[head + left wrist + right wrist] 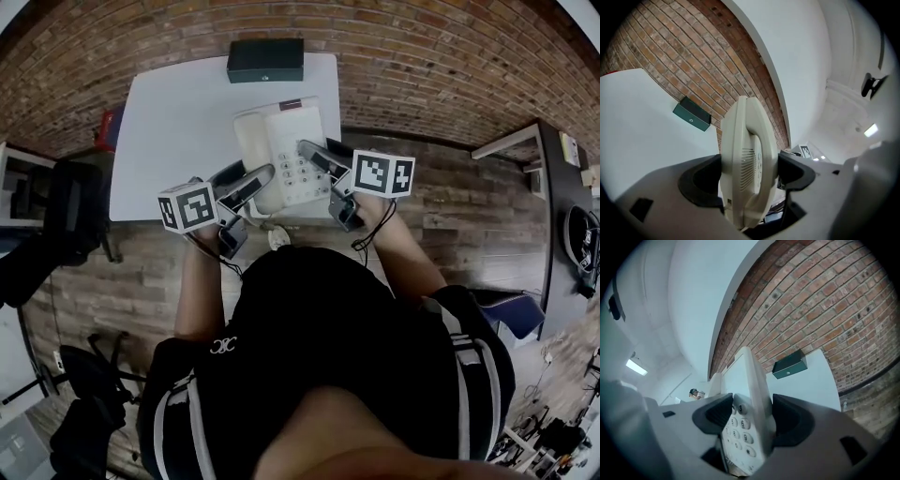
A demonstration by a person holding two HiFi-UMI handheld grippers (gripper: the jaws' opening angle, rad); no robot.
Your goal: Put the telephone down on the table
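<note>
A cream desk telephone (281, 155) with a keypad hangs over the near edge of the white table (169, 122), held from both sides. My left gripper (251, 186) is shut on its handset side; in the left gripper view the phone's edge (749, 164) fills the gap between the jaws. My right gripper (319, 159) is shut on the keypad side, and number keys (740, 430) show between its jaws in the right gripper view. The phone's underside is hidden, so I cannot tell whether it touches the table.
A dark green box (265, 60) sits at the table's far edge against the brick wall (422, 56); it also shows as the box (692, 116) and the box (789, 364). Black chairs (66, 225) stand to the left, a desk (553, 187) to the right.
</note>
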